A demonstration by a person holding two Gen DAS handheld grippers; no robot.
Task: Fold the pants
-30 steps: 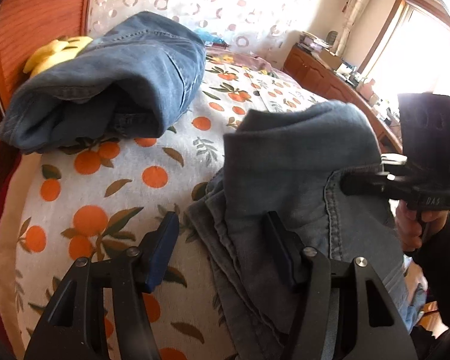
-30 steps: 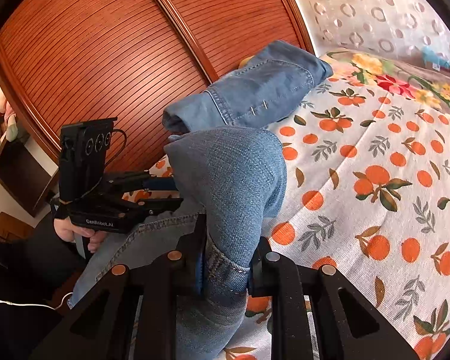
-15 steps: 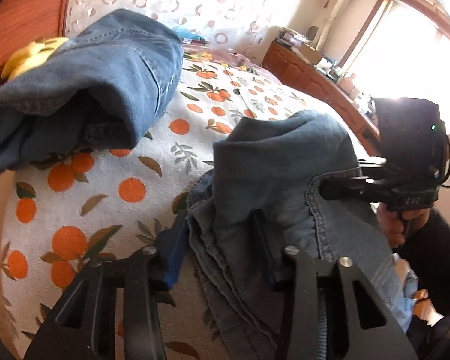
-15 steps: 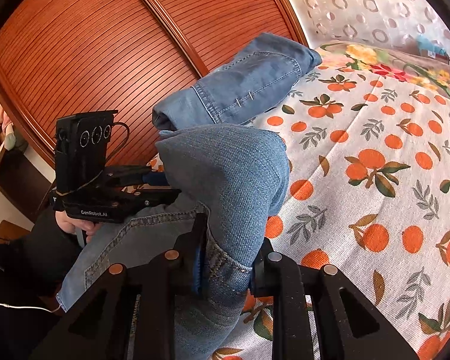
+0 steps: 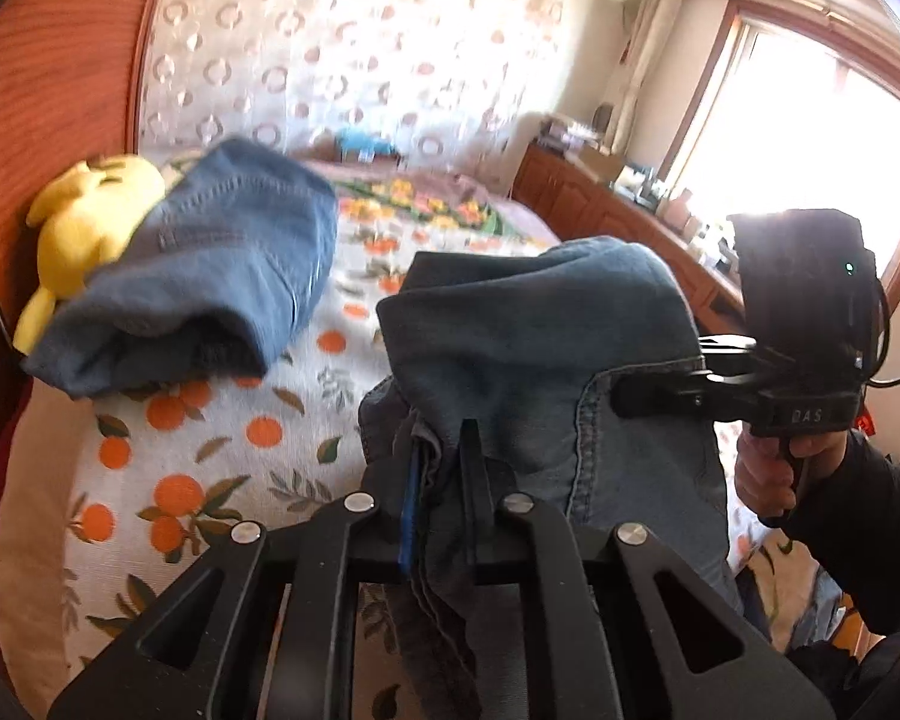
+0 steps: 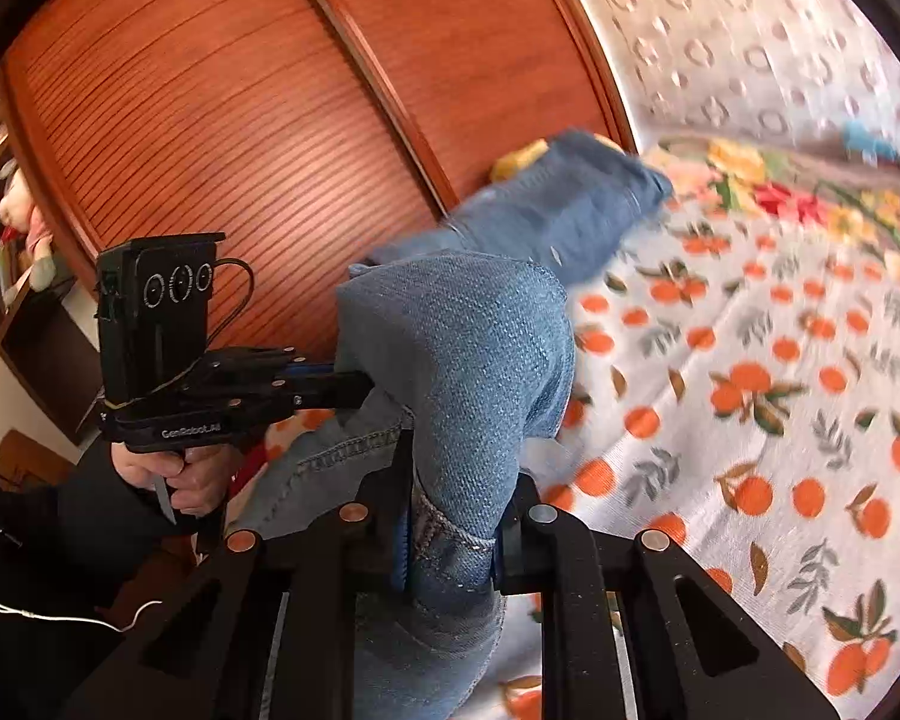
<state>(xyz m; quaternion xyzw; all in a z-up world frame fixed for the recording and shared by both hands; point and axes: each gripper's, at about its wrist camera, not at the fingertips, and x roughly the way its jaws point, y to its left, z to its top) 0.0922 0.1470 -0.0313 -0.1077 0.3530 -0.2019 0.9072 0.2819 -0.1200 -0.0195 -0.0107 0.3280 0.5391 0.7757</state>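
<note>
- Far left in the left wrist view, a yellow plush toy (image 5: 84,222) lies against the wooden headboard (image 5: 42,96), touching a second pair of jeans (image 5: 210,276) that sits bunched on the bed sheet (image 5: 210,450) with the orange-fruit print.
- That second pair is blurred; its long axis runs from the toy side toward the middle of the bed.
- In the middle, the left gripper (image 5: 441,480) has its jaws closing on a thick bundle of denim layers; the cloth of the jeans (image 5: 540,360) fills the gap between the two fingers and the pads press on it.
- The jeans rise as a hump in front of those fingers, and their stacked edges hang down between the jaws toward the camera.
- To the right, the right gripper (image 5: 621,402) bites the same jeans from the side, at a curved stitched seam, and a hand (image 5: 768,474) in a dark sleeve grips its handle.
- The garment stretches across between the two grippers, so its long axis here runs left to right, with the fold bulging up and away from the person.
- In the right wrist view, the left gripper (image 6: 360,387) reaches in from the left and meets the edge of the jeans (image 6: 462,360).
- At the centre of that view, the right gripper (image 6: 450,540) has its jaws closing on a thick hem, which sits pinched between the pads while the denim above them humps upward.
- Right of the jeans lies bare printed bed sheet (image 6: 750,420); the second pair of jeans (image 6: 546,210) rests beyond, by the headboard (image 6: 270,120).
</note>
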